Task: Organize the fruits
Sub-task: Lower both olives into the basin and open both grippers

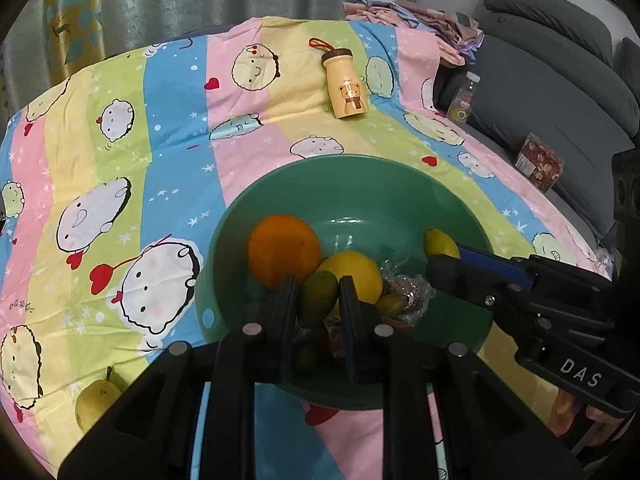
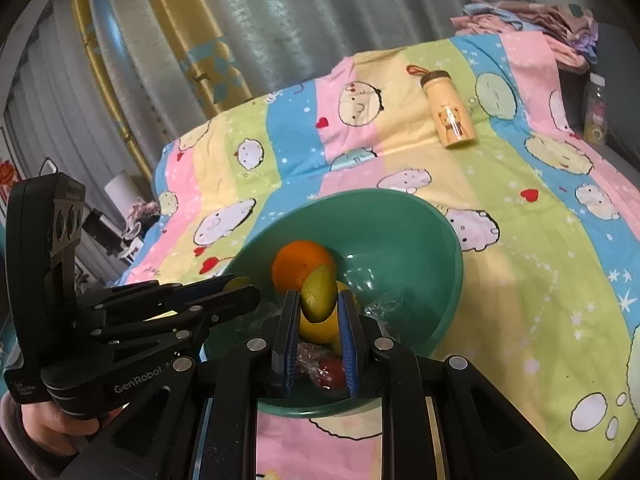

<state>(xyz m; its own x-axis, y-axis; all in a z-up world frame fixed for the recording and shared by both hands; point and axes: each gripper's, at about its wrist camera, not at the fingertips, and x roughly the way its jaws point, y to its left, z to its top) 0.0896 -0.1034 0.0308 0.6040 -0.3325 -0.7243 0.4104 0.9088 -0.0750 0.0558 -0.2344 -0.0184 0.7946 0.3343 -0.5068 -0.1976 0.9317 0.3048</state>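
A green bowl [image 1: 400, 184] sits on the striped cartoon sheet and shows in the right wrist view [image 2: 408, 220] too. In it lie an orange [image 1: 282, 250], a yellow citrus fruit [image 1: 354, 274] and a wrapped item in clear film [image 1: 408, 296]. My left gripper [image 1: 318, 300] is shut on a small green mango [image 1: 318, 298] over the bowl. My right gripper [image 2: 319, 300] is shut on a yellow-green lemon [image 2: 319, 298] above the bowl; that lemon [image 1: 438, 242] also shows in the left wrist view. A pear [image 1: 96, 402] lies on the sheet at lower left.
A yellow bear-print bottle [image 1: 346, 88] lies on the sheet behind the bowl. A clear drink bottle [image 1: 464, 98] and a snack packet [image 1: 538, 162] sit by the grey sofa [image 1: 560, 92] on the right. Folded clothes [image 1: 420, 16] are at the back. Curtains hang behind.
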